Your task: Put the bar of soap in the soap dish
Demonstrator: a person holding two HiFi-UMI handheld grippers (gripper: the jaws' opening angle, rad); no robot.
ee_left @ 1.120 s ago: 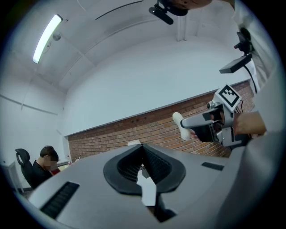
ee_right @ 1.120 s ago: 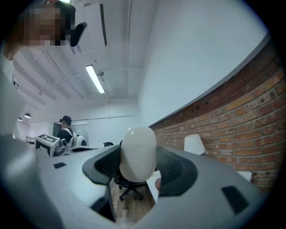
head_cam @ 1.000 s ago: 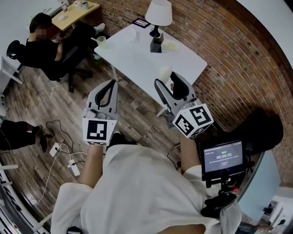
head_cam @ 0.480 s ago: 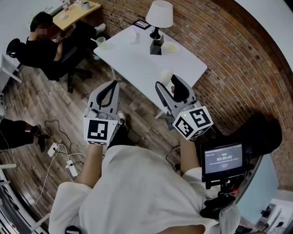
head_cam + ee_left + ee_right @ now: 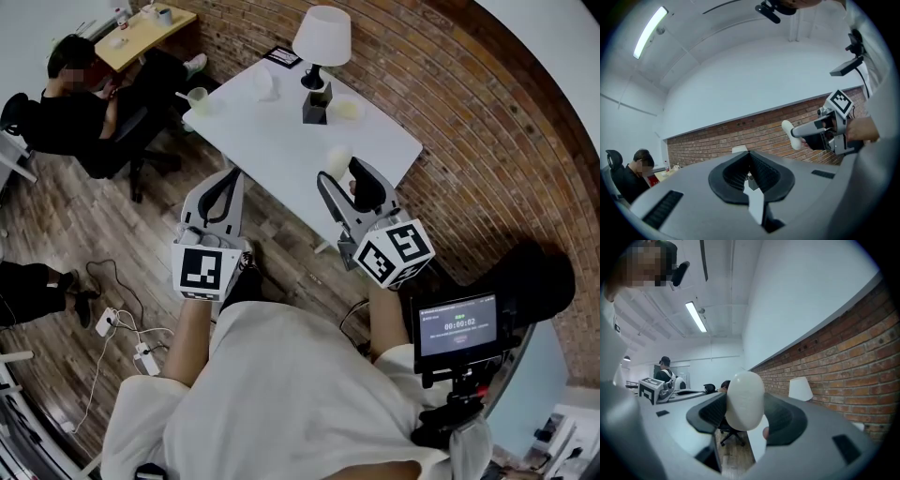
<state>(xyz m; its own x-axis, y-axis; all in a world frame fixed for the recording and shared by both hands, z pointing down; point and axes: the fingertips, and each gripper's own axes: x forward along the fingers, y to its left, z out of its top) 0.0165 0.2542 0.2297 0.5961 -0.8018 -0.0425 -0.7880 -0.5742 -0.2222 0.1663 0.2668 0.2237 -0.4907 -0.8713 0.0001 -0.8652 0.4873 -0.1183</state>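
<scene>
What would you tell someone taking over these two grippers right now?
Right gripper: shut on the soap, held up near the table.
Left gripper: shut, empty, beside it.
Dish: probably the pale one on the table by the lamp; nothing shows in it.
Done: soap is gripped.
Left: carry it over, set it in the dish, let go.

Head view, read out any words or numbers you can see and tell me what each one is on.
"00:00:02", as best it reads: on the small screen at the person's right.
The other lines on that screen: too small to read.
The marker cubes: black-and-white square patterns only, no letters or digits.
</scene>
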